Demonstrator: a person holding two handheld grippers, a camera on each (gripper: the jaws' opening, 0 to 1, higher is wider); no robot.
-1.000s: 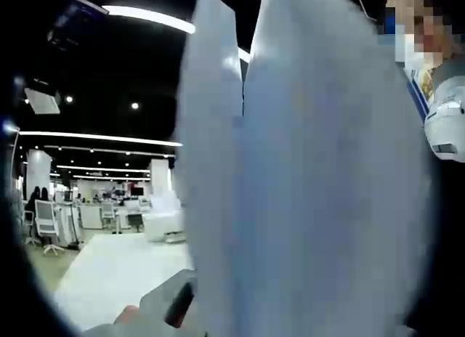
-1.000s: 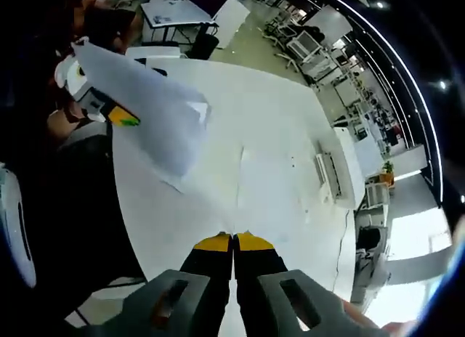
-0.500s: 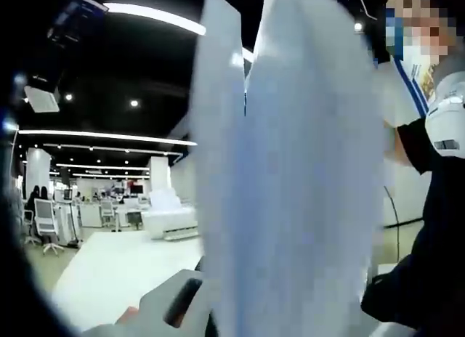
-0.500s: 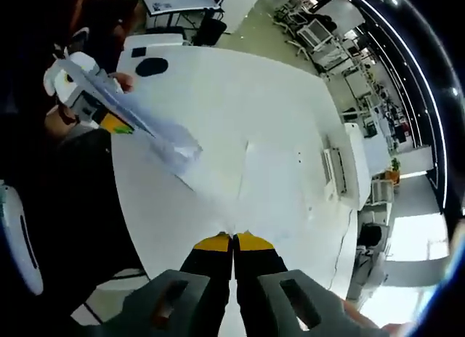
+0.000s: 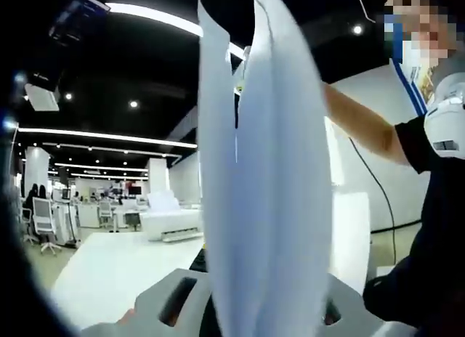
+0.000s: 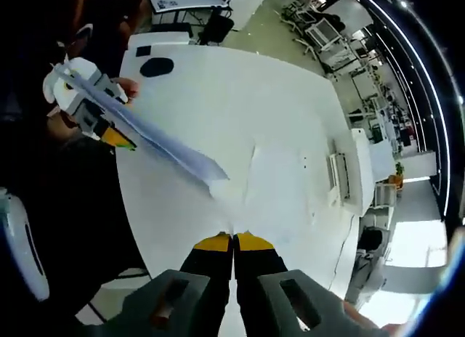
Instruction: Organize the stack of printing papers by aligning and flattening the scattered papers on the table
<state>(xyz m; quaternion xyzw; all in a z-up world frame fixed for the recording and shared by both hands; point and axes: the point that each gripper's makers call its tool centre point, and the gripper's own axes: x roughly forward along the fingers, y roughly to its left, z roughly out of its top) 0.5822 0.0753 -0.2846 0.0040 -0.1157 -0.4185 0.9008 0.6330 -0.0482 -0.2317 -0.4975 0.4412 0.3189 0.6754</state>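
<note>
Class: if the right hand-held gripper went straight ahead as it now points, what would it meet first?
Probably the white table, near the loose sheet lying flat ahead of the shut right hand-held gripper; depth is unclear.

thin matt white papers [image 5: 269, 206], smooth white table [image 6: 218, 112].

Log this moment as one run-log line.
left hand-held gripper: shut on paper sheets, held above white table | right hand-held gripper: shut, holds nothing | more paper: lying flat on table

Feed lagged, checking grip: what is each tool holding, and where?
Left tool clamps the papers by one end edge. Right tool is shut, holding nothing.
</note>
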